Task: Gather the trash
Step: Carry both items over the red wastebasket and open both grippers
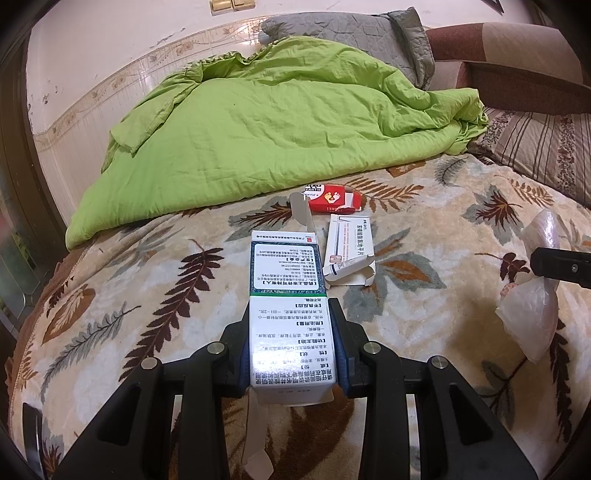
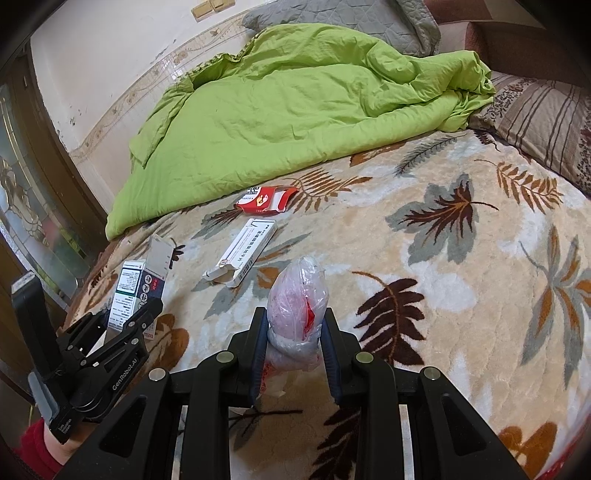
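Note:
My left gripper is shut on a tall blue-and-white medicine box with its top flap open, held just above the leaf-patterned blanket. From the right wrist view the same left gripper and box sit at the lower left. My right gripper is shut on a knotted clear plastic bag with red bits inside. That bag hangs at the right edge of the left wrist view. A flat white box and a red box lie on the blanket beyond both grippers.
A crumpled green quilt covers the far half of the bed, with a grey pillow behind it and a striped pillow at the right. A wall and a dark door frame bound the left side. A red sleeve shows low left.

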`<state>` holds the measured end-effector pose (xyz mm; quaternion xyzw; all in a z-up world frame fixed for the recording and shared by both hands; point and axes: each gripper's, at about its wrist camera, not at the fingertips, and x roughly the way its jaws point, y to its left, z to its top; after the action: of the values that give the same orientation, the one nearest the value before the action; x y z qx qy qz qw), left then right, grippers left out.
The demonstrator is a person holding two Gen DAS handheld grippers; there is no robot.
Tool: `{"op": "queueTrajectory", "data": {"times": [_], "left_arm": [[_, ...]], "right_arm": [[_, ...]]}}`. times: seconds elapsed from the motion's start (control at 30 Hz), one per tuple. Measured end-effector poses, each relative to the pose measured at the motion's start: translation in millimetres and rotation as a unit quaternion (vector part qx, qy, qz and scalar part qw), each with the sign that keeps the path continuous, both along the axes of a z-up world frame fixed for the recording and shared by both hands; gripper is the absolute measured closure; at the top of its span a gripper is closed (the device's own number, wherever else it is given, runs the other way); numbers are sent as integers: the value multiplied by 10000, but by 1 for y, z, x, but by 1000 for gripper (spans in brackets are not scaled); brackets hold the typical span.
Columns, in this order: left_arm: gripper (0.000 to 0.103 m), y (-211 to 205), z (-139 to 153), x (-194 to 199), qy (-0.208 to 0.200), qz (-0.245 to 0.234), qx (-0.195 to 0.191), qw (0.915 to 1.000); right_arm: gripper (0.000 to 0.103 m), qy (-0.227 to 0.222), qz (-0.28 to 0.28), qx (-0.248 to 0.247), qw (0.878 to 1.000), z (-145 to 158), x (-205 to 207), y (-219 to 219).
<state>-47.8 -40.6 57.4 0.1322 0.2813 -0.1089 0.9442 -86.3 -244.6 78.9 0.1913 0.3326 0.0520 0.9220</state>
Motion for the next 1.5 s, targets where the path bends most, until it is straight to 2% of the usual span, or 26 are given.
{"op": "queueTrajectory", "data": {"times": [0.13,0.23,0.33,0.43,0.47,0.53,0.67,0.73,0.77,0.8,0.87,0.9,0.97,1.0,1.03,1.07,1.1,1.17,1.33,1.5], "left_arm": [[70,-3,17,-15,-18,-254,-236,9994],[70,-18,28,-37,19,-721,-426,9965],[70,-45,36,-59,191,-1274,-611,9898],[70,-77,53,-85,364,-1936,-836,9768],[70,-89,59,-94,417,-2168,-900,9712],[70,-119,74,-114,622,-2785,-1055,9526],[70,-175,91,-143,1054,-3620,-1209,9183],[70,-205,95,-155,1378,-3935,-1300,8996],[70,-225,95,-163,1626,-4139,-1317,8860],[70,-239,95,-169,1765,-4271,-1330,8768],[69,-263,93,-180,1894,-4449,-1246,8664],[69,-281,88,-189,2011,-4583,-1163,8579],[69,-302,81,-199,2148,-4688,-1081,8499],[67,-307,77,-202,2189,-4693,-1075,8487],[57,-311,73,-204,2257,-4706,-1063,8464],[50,-317,69,-207,2339,-4675,-1004,8465],[41,-315,67,-207,2327,-4622,-986,8500],[41,-309,68,-204,2265,-4598,-1057,8521],[40,-282,70,-185,2208,-4323,-1093,8674],[40,-239,73,-164,1934,-3904,-1084,8936]], "right_arm": [[73,52,-41,336,9994,13,-30,-20],[73,-81,-220,281,9993,30,-64,-38],[73,-248,-651,144,9975,49,-113,-72],[73,-348,-1144,-62,9928,63,-156,-102],[73,-366,-1393,-158,9894,67,-177,-117],[73,-352,-1700,-228,9845,72,-203,-135],[73,-277,-2389,-276,9703,73,-258,-174],[72,-224,-2601,-225,9651,70,-274,-187],[72,-173,-2712,-182,9622,66,-282,-195],[71,-141,-2793,-172,9600,63,-289,-201],[71,-31,-2937,-192,9557,57,-296,-210],[71,43,-2986,-176,9542,53,-296,-215],[70,160,-3103,-129,9504,47,-299,-224],[67,221,-3116,-114,9499,44,-299,-228],[56,282,-3113,-105,9498,42,-299,-232],[51,293,-3159,-133,9482,41,-301,-235],[45,254,-3220,-177,9462,42,-304,-237],[44,183,-3232,-231,9459,43,-308,-238],[44,16,-3133,-196,9494,49,-299,-232],[44,-200,-2685,-163,9629,60,-263,-207]]}}
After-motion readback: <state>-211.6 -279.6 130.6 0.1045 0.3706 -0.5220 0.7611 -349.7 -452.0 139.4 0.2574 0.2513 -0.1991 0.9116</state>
